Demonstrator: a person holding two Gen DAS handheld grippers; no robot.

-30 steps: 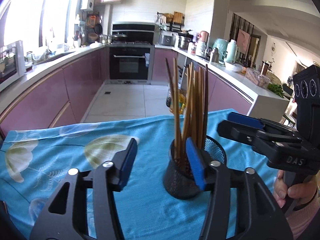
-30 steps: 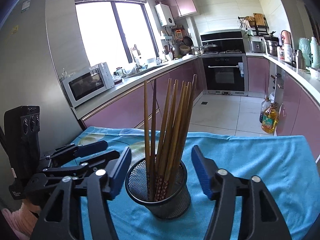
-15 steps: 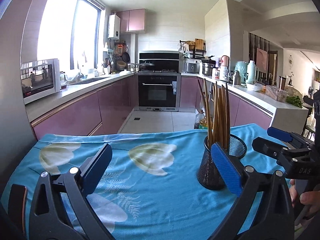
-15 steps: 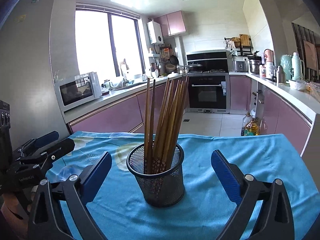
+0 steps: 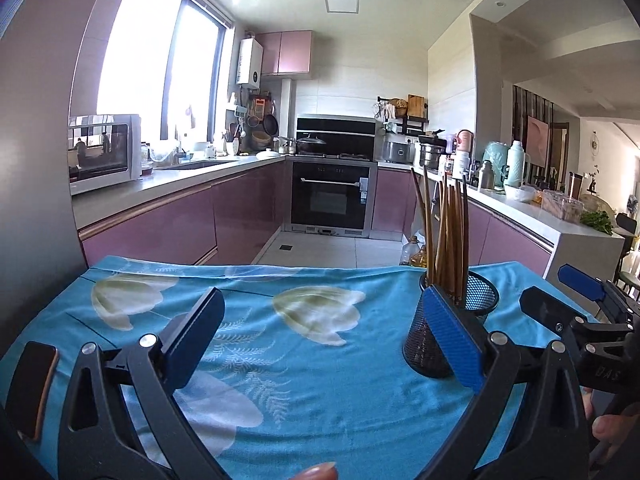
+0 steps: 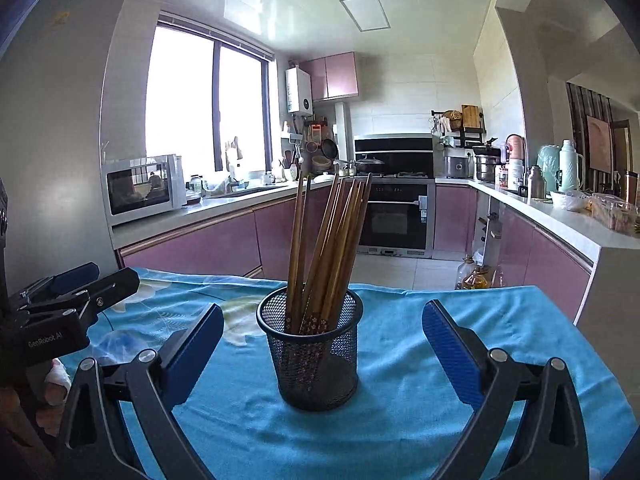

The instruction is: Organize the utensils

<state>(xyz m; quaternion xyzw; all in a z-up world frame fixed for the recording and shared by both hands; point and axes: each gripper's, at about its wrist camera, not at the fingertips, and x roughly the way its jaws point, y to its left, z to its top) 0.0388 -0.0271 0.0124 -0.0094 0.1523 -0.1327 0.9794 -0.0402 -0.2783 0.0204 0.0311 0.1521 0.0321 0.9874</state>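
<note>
A black mesh holder (image 6: 318, 350) stands upright on the blue flowered tablecloth (image 6: 400, 420) with several wooden chopsticks (image 6: 332, 248) in it. My right gripper (image 6: 320, 354) is open wide and empty, its blue pads either side of the holder and nearer than it. In the left wrist view the holder (image 5: 436, 320) with its chopsticks (image 5: 446, 236) stands at the right, partly behind my right pad. My left gripper (image 5: 324, 340) is open wide and empty, over the cloth (image 5: 300, 360) left of the holder. The right gripper (image 5: 576, 304) shows at far right.
The table's far edge drops to the kitchen floor (image 5: 328, 248). Purple cabinets and counters run along both sides, with a microwave (image 6: 142, 188) at left and an oven (image 6: 394, 216) at the back. The left gripper (image 6: 60, 304) shows at the left edge of the right wrist view.
Both grippers have pulled back from the holder and opened wider. The left gripper has swung left and tilted up, so the holder now sits at its right.
</note>
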